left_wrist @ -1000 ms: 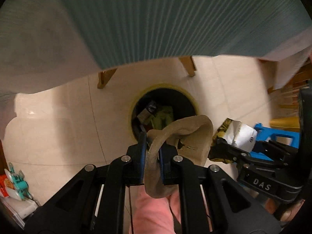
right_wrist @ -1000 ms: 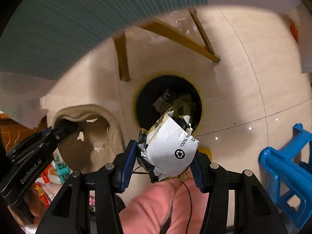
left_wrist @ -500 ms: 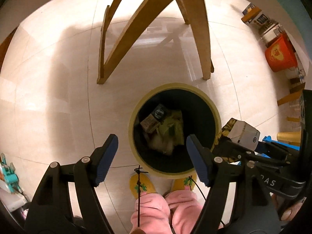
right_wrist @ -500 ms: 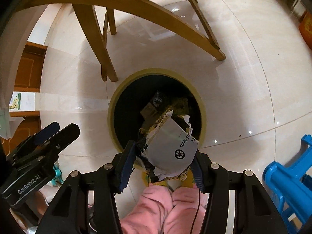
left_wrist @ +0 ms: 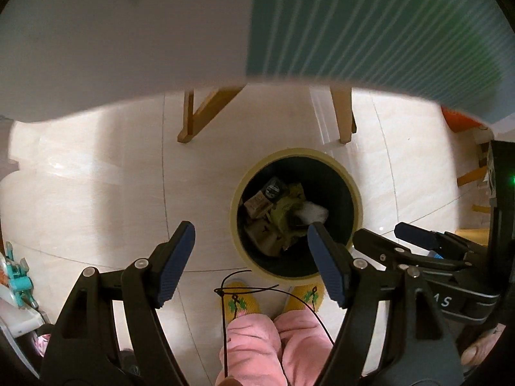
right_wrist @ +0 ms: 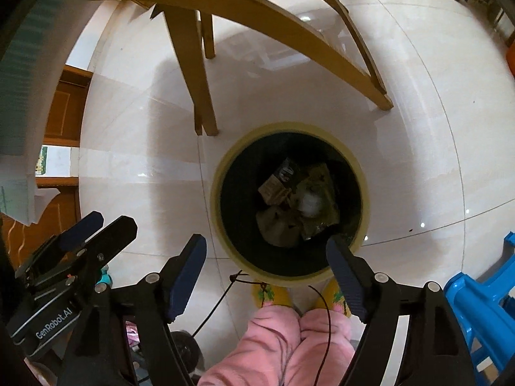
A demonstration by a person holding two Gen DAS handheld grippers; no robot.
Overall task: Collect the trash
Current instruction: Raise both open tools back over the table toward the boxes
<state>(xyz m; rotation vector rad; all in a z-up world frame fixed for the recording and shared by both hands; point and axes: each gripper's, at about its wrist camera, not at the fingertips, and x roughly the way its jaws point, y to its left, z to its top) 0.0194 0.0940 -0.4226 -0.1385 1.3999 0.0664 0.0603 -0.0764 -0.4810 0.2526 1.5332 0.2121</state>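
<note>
A round bin with a yellowish rim (left_wrist: pixel 234 222) (right_wrist: pixel 215 199) stands on the tiled floor below both grippers. Inside lie crumpled wrappers, a beige cloth (left_wrist: pixel 264 238) (right_wrist: pixel 276 225) and a white crumpled packet (left_wrist: pixel 311 211) (right_wrist: pixel 310 202). My left gripper (left_wrist: pixel 251 230) is open and holds nothing, hanging over the bin's left rim; in the right wrist view the left gripper (right_wrist: pixel 112 222) shows at lower left. My right gripper (right_wrist: pixel 266 243) is above the bin's near rim, its jaws opening with nothing between them; the left wrist view shows the right gripper (left_wrist: pixel 383 234) at the right.
Wooden table legs (right_wrist: pixel 193 74) (left_wrist: pixel 342 119) stand just beyond the bin, and a teal striped tabletop (left_wrist: pixel 386 25) overhangs it. A blue plastic stool (right_wrist: pixel 482 305) is at the right. A person's pink trouser legs (right_wrist: pixel 289 341) and yellow slippers (left_wrist: pixel 239 299) are beside the bin's near side.
The beige cloth left my left gripper first, then the white packet left my right gripper; both now lie in the bin. Both hands sank a little.
</note>
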